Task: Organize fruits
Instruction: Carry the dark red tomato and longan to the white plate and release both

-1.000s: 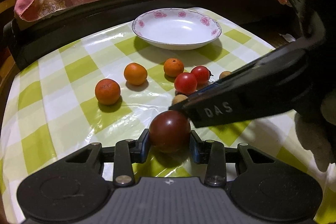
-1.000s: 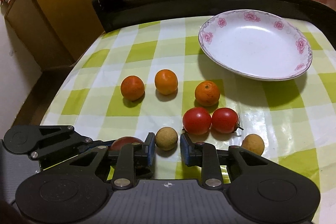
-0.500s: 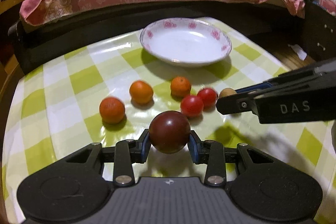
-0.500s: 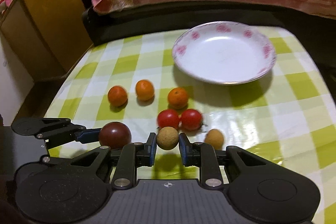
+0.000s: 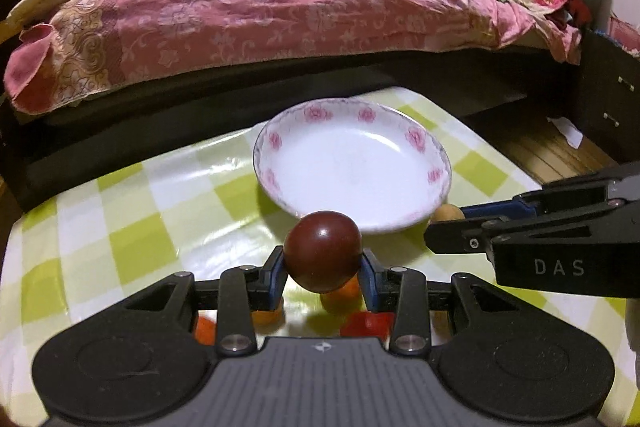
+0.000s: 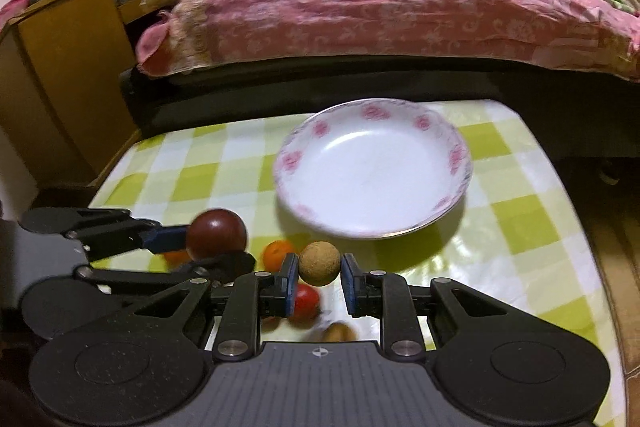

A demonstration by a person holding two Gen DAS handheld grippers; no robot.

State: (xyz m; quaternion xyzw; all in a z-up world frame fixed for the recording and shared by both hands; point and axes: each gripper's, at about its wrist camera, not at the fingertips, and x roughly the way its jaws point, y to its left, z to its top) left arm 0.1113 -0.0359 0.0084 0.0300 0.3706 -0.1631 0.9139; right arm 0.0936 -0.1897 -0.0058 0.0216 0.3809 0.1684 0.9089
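Both fruits lifted: glossy dark-red sphere (image 5: 322, 251), rough tan ball (image 6: 319, 263).

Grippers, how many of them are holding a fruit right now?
2. The left gripper clamps a dark red fruit; the right gripper clamps a small tan fruit. Both are near the empty plate.

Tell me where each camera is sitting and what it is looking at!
Left wrist view: sits on the left gripper, looking forward and down past its fingers at the dark red fruit it holds, the white plate and the bed; the right gripper reaches in from the right.
Right wrist view: sits on the right gripper, looking forward and down at its small tan fruit and the plate; the left gripper shows at the left.
Both views share the plate, bed, checked tablecloth and both held fruits.
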